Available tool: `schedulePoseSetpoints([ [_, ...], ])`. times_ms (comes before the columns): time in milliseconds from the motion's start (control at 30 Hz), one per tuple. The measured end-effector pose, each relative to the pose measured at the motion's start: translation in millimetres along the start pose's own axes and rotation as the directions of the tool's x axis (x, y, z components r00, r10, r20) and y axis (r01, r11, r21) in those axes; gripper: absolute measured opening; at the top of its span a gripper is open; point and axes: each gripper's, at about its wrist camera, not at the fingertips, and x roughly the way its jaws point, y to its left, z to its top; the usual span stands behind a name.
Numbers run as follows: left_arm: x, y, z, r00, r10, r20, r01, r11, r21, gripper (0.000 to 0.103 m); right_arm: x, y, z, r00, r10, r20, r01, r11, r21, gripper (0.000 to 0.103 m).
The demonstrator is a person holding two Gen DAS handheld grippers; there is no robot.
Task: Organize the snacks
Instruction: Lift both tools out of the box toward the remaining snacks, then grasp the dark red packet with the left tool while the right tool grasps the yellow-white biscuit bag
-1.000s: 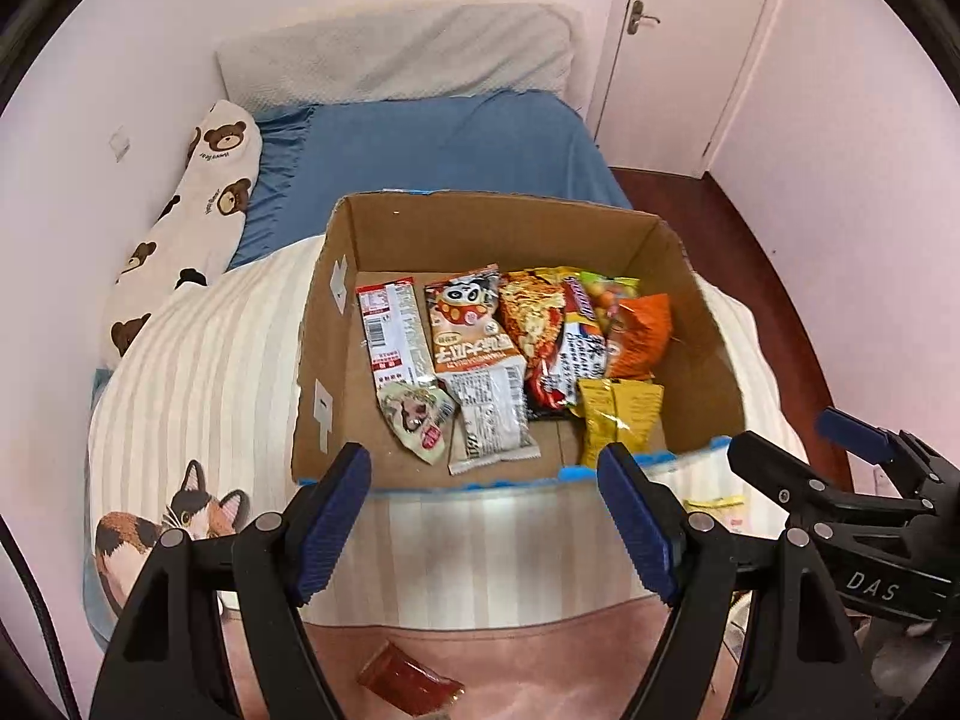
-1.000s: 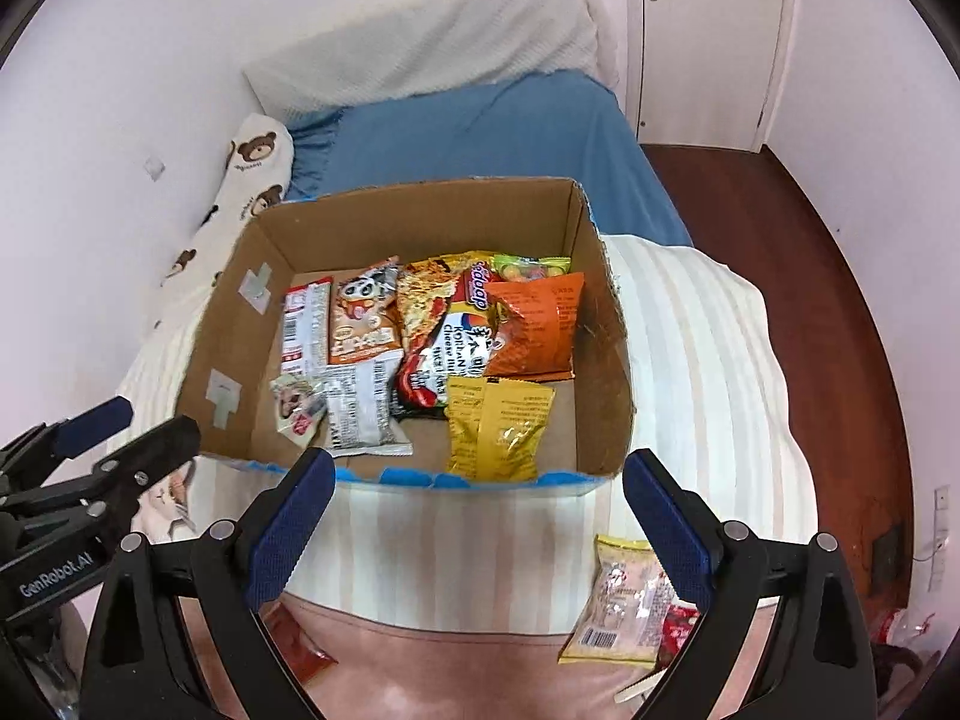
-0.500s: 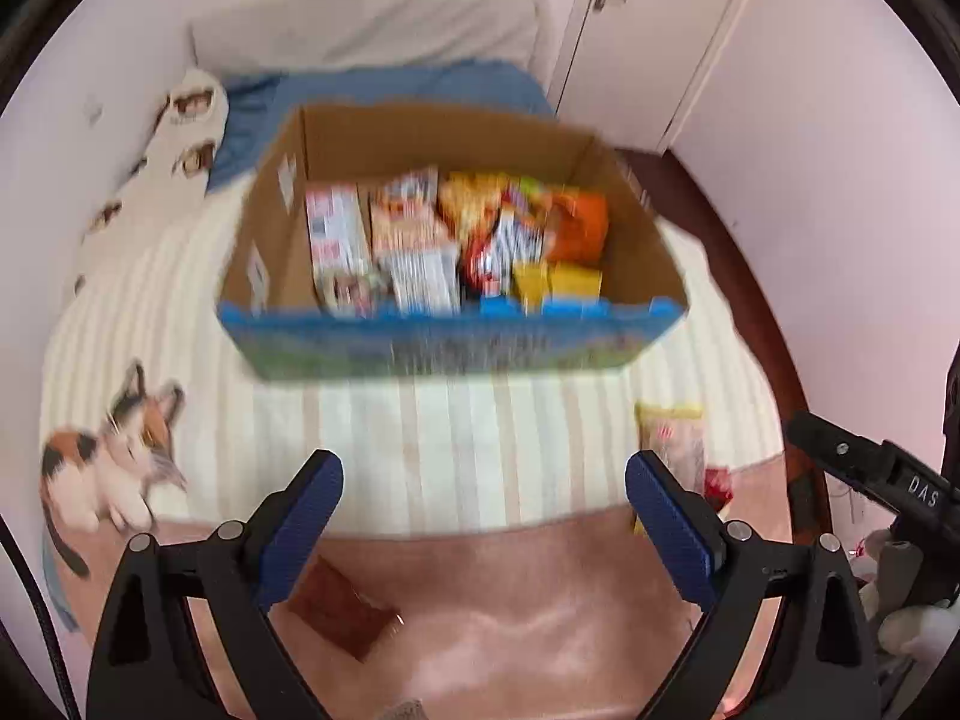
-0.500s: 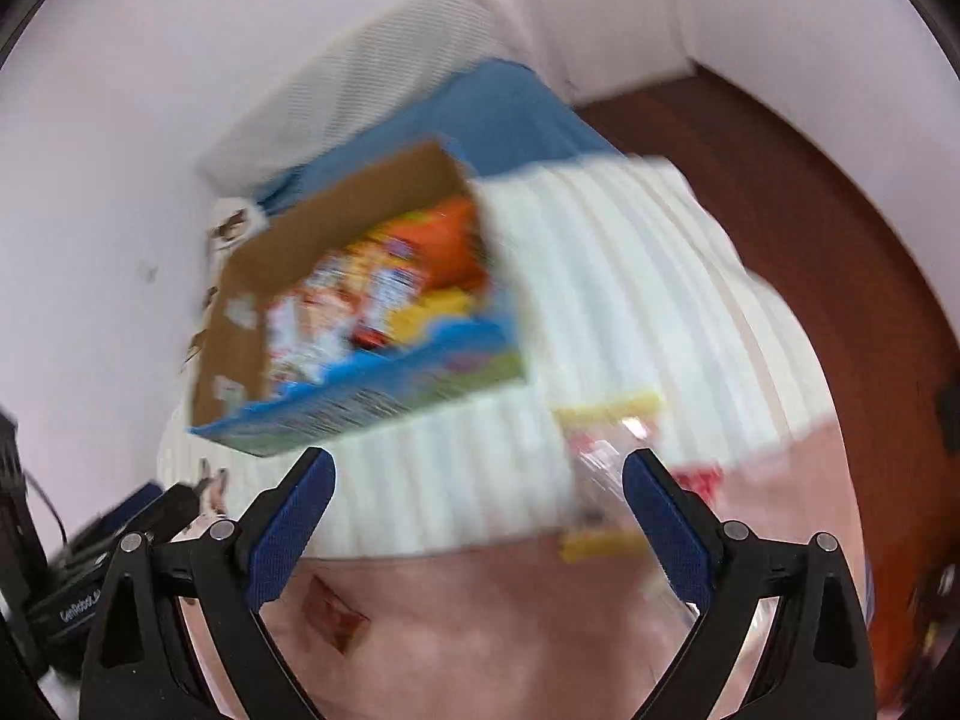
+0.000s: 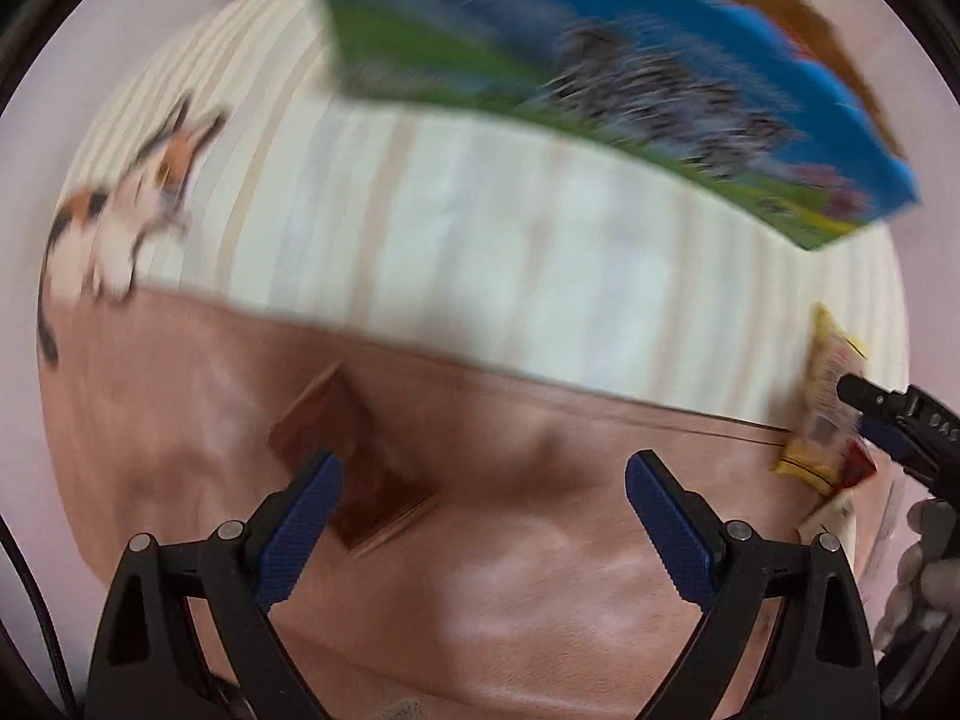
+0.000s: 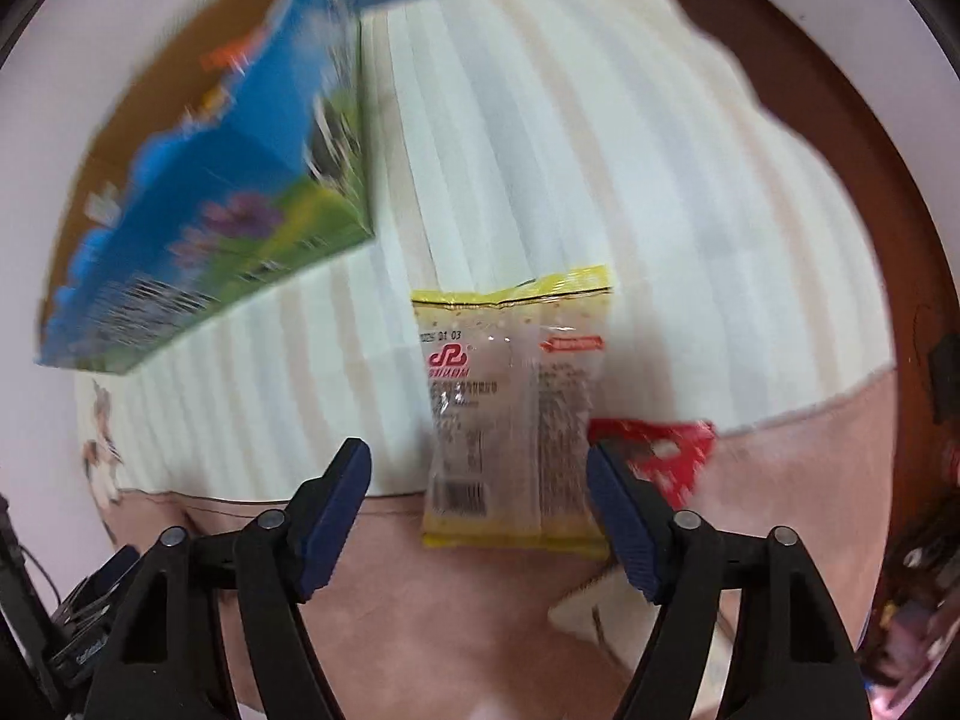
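Here, both hand-held grippers point down at loose snacks lying short of the blue-printed cardboard box point(image 5: 600, 60), the collecting point on the striped cream bedspread point(image 5: 480, 228). Its contents cannot be seen from this low angle; only a strip of brown inner wall shows above its rim, so how full it is cannot be told.

Nearest the box's left corner, on the pinkish-brown blanket point(image 5: 540, 540) below the bedspread, a flat dark reddish-brown snack packet point(image 5: 348, 468) lies unlifted. The left gripper point(image 5: 480, 516) hangs over it with jaws spread wide; its left blue pad sits over the packet's edge, and whether it touches is unclear through the blur. Nothing is gripped.

Further right, below the box's right corner, a clear-fronted yellow-edged snack bag point(image 6: 516, 408) straddles the seam between bedspread and blanket. It lies flat with its printed back and barcode up, grain-like contents showing through. The right gripper point(image 6: 480, 510) stands around its lower half and its jaws have just been closing; the right pad is at the bag's edge, the left pad clear of it, so the bag is not yet clamped.

Just right of that bag, a red packet with white specks point(image 6: 666, 450) waits, partly behind the right finger, with a pale wrapper point(image 6: 594, 612) below it.

At least four items appear still outside the box.
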Motion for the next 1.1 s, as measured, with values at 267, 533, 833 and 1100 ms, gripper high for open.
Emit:
schedulePoseSetpoints([
  [267,23,79,-13,0.991,-0.090,-0.098,0.058,0.954,-0.294,0.097,42,29,0,0.997,-0.047,-0.057,0.040,0.992,-0.119,0.067],
  [533,59,124,-12,0.952,-0.266,-0.152,0.167,0.866,-0.472,0.096,62,93,-41,0.991,0.008,-0.134,-0.041,0.970,-0.241,0.066],
  [833,80,95,6,0.976,-0.171,-0.136,0.127,0.950,-0.285,0.058,75,105,-75,0.986,-0.040,-0.165,-0.004,0.967,-0.255,0.065],
  [1100,74,-4,-5,0.995,-0.009,-0.102,0.033,0.971,0.235,0.057,78,89,-80,0.974,-0.024,-0.224,-0.021,0.980,-0.199,0.064],
])
